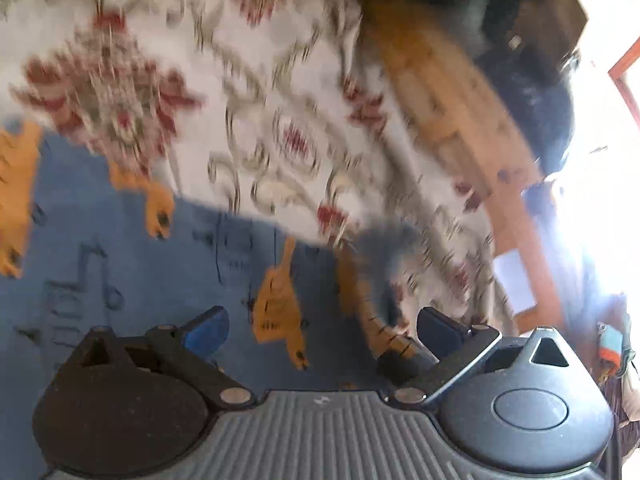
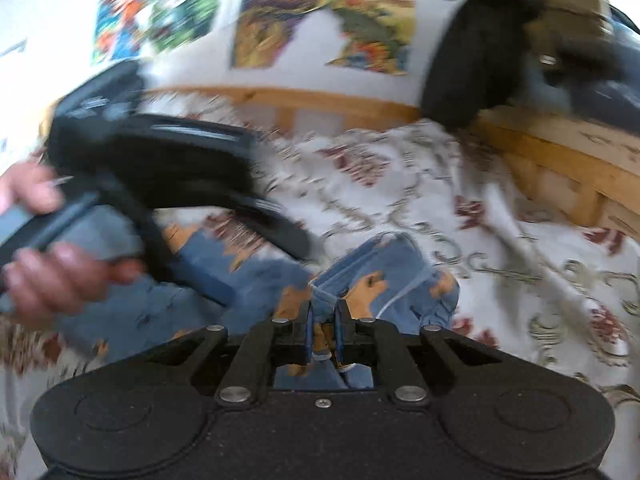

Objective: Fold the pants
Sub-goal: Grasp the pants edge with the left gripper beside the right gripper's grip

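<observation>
Right gripper (image 2: 323, 334): jaws drawn narrow, pinching a fold of the pants (image 2: 384, 276) between the blue pads.

Left gripper (image 1: 322, 330): jaws wide, nothing between them, poised over the blue cloth. In the right wrist view it appears as a dark blurred body held by the person's hand (image 2: 60, 276).

Pants (image 1: 132, 276): blue, printed with orange animal figures and music notes, lying on the bedspread (image 1: 256, 92), partly bunched near the right gripper.

Bedspread: pale, with red and grey floral pattern, over a wooden bed frame (image 2: 560, 168).

Risks, as judged:
- The right pinch looks to take only a small edge of cloth; a quick pull may slip it free or drag one layer alone, leaving a skewed fold.
- The open left jaws might catch bedspread together with pants if closed near the cloth's border.

Not determinable:
- Both views are motion-blurred; seams, waistband and leg ends are not told apart.
- The full outline of the pants is cut off, and how far the fold stands is unclear.
- The dark items (image 2: 480, 60) near the frame are unidentified.
</observation>
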A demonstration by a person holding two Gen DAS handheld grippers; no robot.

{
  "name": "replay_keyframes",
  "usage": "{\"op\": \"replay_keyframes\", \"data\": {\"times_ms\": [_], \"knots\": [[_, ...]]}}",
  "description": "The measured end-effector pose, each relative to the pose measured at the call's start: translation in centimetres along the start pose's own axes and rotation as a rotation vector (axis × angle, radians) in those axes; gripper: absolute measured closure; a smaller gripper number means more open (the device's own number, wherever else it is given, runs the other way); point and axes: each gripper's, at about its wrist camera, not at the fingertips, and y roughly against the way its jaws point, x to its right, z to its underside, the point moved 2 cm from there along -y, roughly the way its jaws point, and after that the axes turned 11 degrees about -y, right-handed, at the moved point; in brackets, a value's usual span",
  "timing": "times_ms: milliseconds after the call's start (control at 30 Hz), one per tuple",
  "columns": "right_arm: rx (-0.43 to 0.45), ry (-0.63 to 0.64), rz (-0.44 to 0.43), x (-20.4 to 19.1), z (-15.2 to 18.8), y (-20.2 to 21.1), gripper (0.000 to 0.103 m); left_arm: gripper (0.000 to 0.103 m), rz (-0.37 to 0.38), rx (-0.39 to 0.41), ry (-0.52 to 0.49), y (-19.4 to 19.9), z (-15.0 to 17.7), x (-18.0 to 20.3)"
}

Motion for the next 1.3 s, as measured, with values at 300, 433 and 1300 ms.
{"op": "replay_keyframes", "data": {"times_ms": [300, 433, 1300], "knots": [[-0.028, 0.036, -0.023, -1.1, 1.5, -0.5, 0.092, 0.008, 0.003, 0.004, 0.069, -2.3, 0.2, 0.0], [-0.036, 0.057, -0.028, -1.1, 1.7, -0.3, 0.092, 0.04, -0.072, -0.036, 0.058, -2.7, -0.4, 0.8], [-0.07, 0.266, -0.17, -8.5, 3.5, 0.1, 0.092, 0.09, -0.232, 0.053, -0.039, 4.4, 4.1, -0.9]]}}
